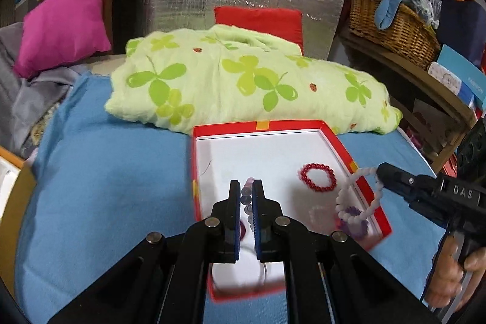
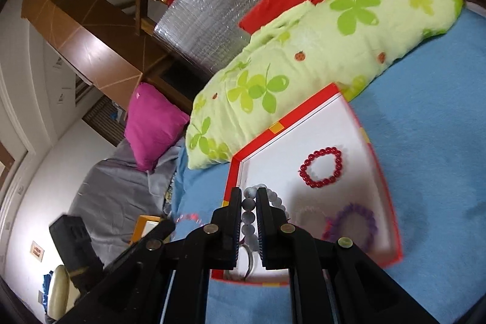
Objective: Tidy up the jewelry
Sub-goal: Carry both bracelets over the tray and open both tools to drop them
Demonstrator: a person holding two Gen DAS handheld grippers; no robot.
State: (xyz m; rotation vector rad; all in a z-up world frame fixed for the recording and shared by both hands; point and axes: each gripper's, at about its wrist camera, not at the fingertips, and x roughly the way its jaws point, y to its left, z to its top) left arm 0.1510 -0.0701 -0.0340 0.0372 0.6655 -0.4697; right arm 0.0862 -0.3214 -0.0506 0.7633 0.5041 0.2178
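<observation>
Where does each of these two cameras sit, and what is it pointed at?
Left wrist: on the left gripper, which pinches lilac beads, facing down into the red box; the right gripper and right hand show at right.
Right wrist: on the right gripper, tilted, facing the same box; its fingers pinch a pale bracelet.
Both share the box, red bracelet and clover blanket.

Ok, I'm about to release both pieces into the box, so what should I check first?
1. Left gripper shut on pale bead bracelet: ok.
2. Right gripper shut on grey-white bracelet: ok.
3. Red box open: ok.
4. Bare floor beside red bracelet and purple bracelet: ok.
5. Grey-white bracelet hanging fully inside the rim: cannot tell.
</observation>
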